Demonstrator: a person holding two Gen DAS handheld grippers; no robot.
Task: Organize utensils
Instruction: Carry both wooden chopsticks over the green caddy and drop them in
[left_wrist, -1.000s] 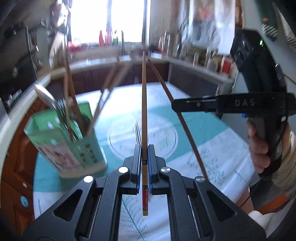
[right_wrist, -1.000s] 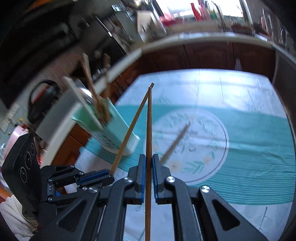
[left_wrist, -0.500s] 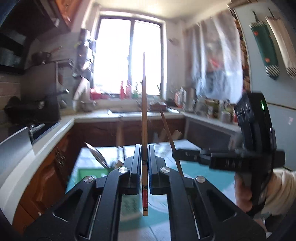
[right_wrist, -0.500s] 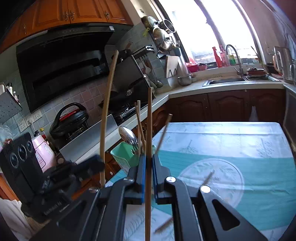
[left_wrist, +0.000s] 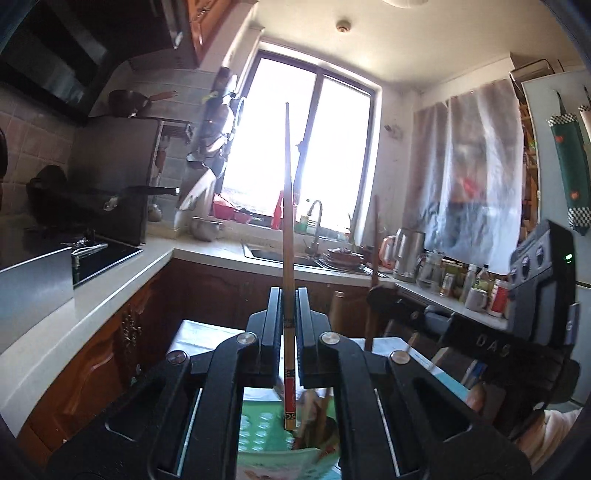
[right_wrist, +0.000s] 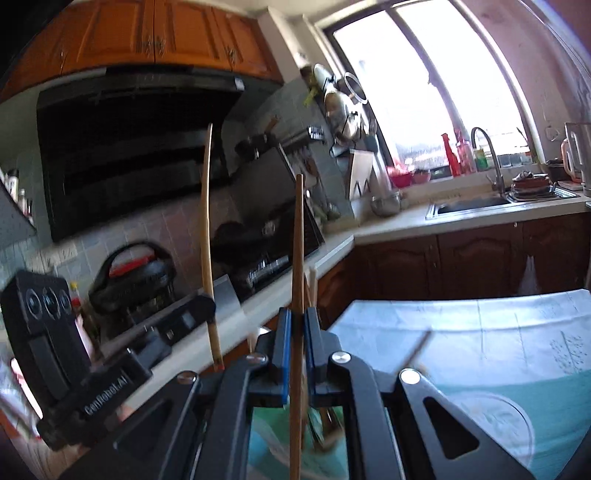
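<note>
My left gripper (left_wrist: 289, 314) is shut on a wooden chopstick (left_wrist: 288, 229) held upright, its decorated lower end just above the green utensil holder (left_wrist: 258, 435). My right gripper (right_wrist: 297, 332) is shut on a second chopstick (right_wrist: 297, 258), also upright, above the same holder (right_wrist: 266, 443). Each gripper shows in the other's view: the right one (left_wrist: 376, 295) with its stick, and the left one (right_wrist: 207, 306) with its stick (right_wrist: 207, 221). Several utensils stand in the holder.
A table with a teal and white cloth (right_wrist: 498, 350) lies below. One loose chopstick (right_wrist: 417, 347) lies on it. A countertop with stove (right_wrist: 266, 266) runs along the left, and a sink (right_wrist: 469, 203) is under the window.
Both grippers tilted up from pointing down at the table to level, turning their chopsticks upright. Both now hang over the green holder, which has slid under the jaws.
</note>
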